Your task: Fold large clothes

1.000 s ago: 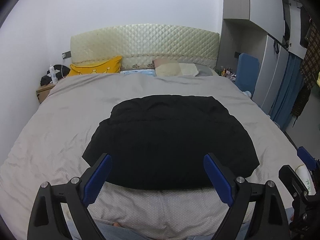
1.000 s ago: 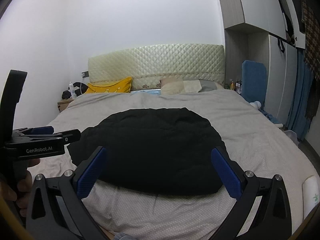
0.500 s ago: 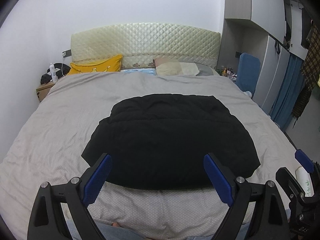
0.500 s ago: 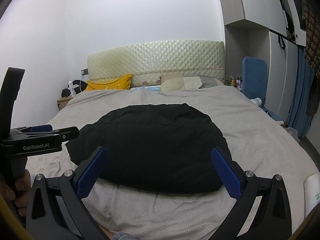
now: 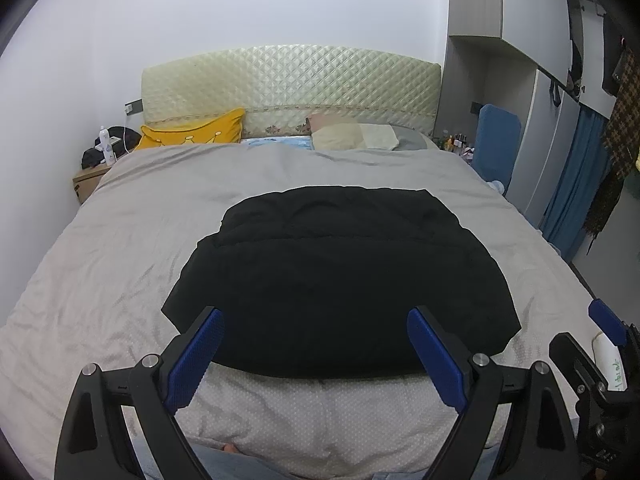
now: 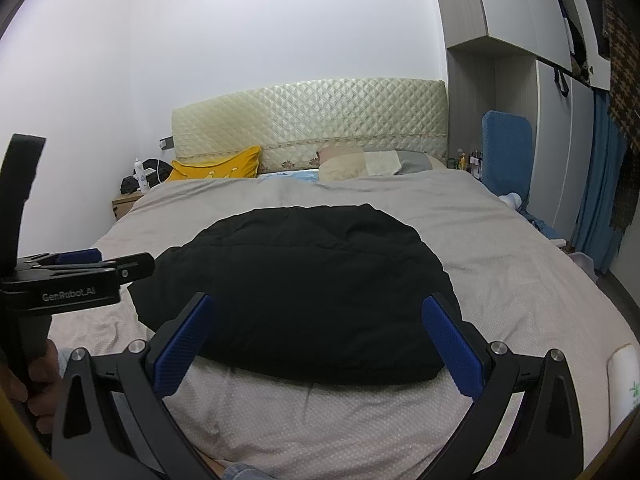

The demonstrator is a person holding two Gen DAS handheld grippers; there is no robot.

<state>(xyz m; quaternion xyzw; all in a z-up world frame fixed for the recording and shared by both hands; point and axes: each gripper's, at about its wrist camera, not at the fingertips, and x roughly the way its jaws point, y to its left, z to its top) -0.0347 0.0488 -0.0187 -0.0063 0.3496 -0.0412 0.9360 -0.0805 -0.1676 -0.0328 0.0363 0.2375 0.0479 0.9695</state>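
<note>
A black padded garment (image 5: 340, 280) lies folded into a rounded block in the middle of the grey bed (image 5: 120, 248); it also shows in the right wrist view (image 6: 304, 292). My left gripper (image 5: 316, 344) is open and empty, held above the garment's near edge. My right gripper (image 6: 316, 340) is open and empty, also above the near edge. The left gripper's body (image 6: 60, 284) shows at the left of the right wrist view; the right gripper's tip (image 5: 604, 320) shows at the right of the left wrist view.
A yellow pillow (image 5: 192, 136) and beige pillows (image 5: 356, 136) lie by the quilted headboard (image 5: 292, 84). A nightstand (image 5: 90, 182) with a bottle stands at the left. A blue chair (image 5: 496, 144), wardrobe and blue curtain (image 5: 576, 184) stand at the right. A white roll (image 6: 624, 380) lies near the bed's right corner.
Both views have risen and pulled back slightly from the garment. The garment has not moved and both grippers stay open.
</note>
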